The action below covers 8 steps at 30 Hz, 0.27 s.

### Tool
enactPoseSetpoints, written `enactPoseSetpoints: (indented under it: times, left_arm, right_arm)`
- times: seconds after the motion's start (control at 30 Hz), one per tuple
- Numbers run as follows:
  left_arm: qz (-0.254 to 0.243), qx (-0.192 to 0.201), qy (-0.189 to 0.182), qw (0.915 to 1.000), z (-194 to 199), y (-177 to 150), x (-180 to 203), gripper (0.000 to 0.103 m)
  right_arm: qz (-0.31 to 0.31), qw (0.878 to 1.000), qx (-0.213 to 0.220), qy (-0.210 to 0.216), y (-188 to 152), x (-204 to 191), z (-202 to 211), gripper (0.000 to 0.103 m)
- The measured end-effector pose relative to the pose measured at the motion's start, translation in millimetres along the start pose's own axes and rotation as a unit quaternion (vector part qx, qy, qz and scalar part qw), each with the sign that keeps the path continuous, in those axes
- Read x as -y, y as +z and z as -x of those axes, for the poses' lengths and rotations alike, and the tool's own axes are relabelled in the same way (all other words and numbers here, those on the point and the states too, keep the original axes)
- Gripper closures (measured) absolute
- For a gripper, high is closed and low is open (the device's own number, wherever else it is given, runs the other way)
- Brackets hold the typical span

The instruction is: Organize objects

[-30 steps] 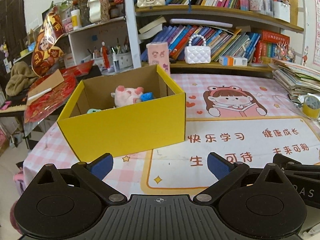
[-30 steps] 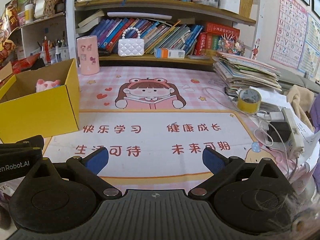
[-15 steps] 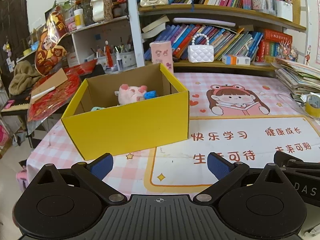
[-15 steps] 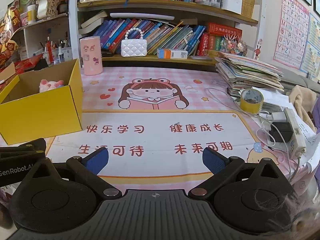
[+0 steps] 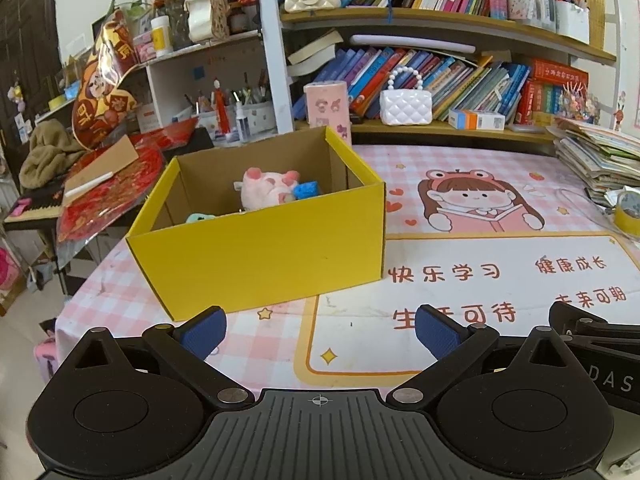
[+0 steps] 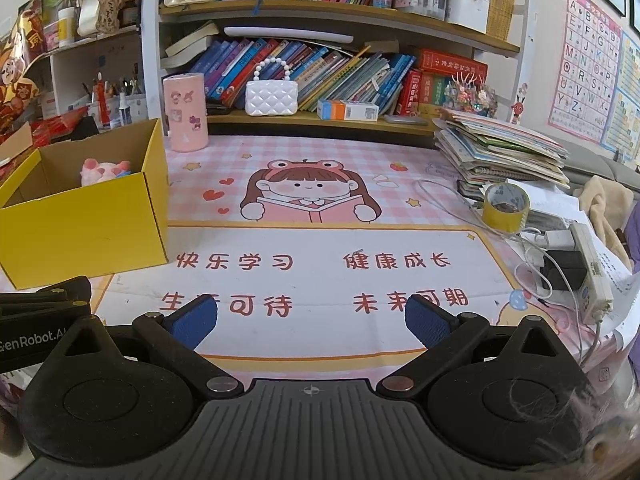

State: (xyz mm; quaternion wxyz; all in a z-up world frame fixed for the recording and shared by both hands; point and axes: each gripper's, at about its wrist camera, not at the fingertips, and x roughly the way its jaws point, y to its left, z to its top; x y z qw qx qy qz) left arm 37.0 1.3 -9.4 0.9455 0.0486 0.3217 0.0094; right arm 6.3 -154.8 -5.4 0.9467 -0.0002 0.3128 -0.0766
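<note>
Toys, a pink plush (image 5: 267,189) included, sit in the yellow box (image 5: 260,248) at 11 o'clock; both tools (image 5: 318,330) (image 6: 310,320) gape wide and empty, and a careless reach could shove the light box.

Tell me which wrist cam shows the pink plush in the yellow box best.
Left wrist: it looks down into the yellow box, so the pink plush shows nearly whole. The right wrist view catches only its top over the box wall.

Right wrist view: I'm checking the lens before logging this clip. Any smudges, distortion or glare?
Right wrist view: wispy fibres or hair blur the lower right corner, shelves bow from fisheye, no strong glare. Left wrist view: same bowing of shelves, yellow box sharp, light even, shadows soft.
</note>
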Motion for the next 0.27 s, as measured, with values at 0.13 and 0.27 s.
enactPoseSetpoints:
  times: [0.13, 0.27]
  left_arm:
    - [0.008, -0.006, -0.006, 0.9999, -2.5, -0.1, -2.6, 0.001]
    - [0.008, -0.005, -0.003, 1.0, -3.4, 0.7, -2.8, 0.001]
  right_arm:
    - [0.0, 1.0, 0.001, 0.002, 0.2, -0.1, 0.0, 0.002]
    - [0.003, 1.0, -0.002, 0.003, 2.1, -3.0, -3.4, 0.002]
